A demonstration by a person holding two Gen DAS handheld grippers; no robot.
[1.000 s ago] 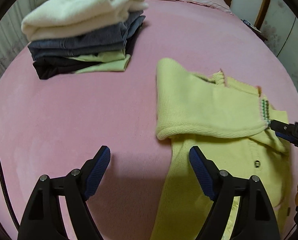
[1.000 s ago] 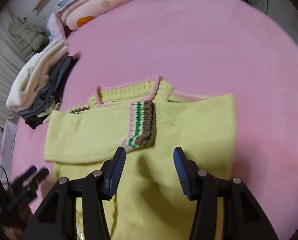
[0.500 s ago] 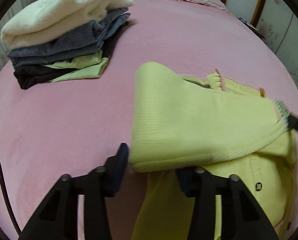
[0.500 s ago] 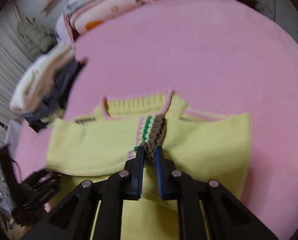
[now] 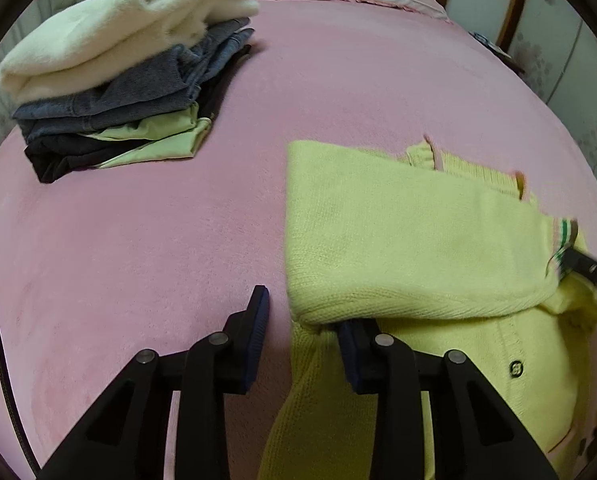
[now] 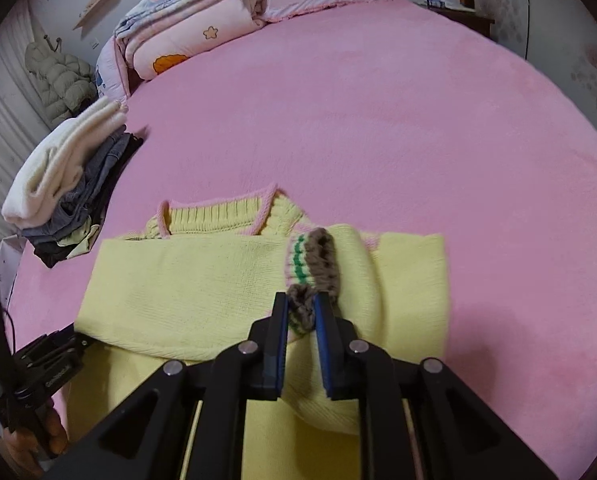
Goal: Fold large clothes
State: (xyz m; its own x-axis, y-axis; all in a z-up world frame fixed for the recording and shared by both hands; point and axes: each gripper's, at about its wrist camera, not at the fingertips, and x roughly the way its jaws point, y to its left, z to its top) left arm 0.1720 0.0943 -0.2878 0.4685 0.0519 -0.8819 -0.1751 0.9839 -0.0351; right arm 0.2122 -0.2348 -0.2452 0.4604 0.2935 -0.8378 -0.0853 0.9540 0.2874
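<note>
A yellow knit sweater [image 5: 410, 236] with pink trim lies on the pink bed [image 5: 138, 240], one sleeve folded across its chest. My right gripper [image 6: 302, 312] is shut on the sleeve's brown, green and pink striped cuff [image 6: 318, 256], lifting it slightly. In the left wrist view that gripper's tip [image 5: 590, 270] shows at the right edge on the cuff. My left gripper [image 5: 302, 320] stands partly open at the sleeve's folded left edge, the right finger tucked under the fold, the left finger on the bedspread. The sweater [image 6: 218, 292] fills the lower middle of the right wrist view.
A stack of folded clothes [image 5: 118, 76], cream on top, then grey, black and light green, sits at the back left of the bed. Folded pink bedding [image 6: 186, 28] lies by the wooden headboard. A padded jacket [image 6: 58, 80] hangs at the left wall.
My right gripper closed on the striped cuff and raised it. My left gripper narrowed and moved up to the sleeve's folded edge, its right finger slipping under the fold.
</note>
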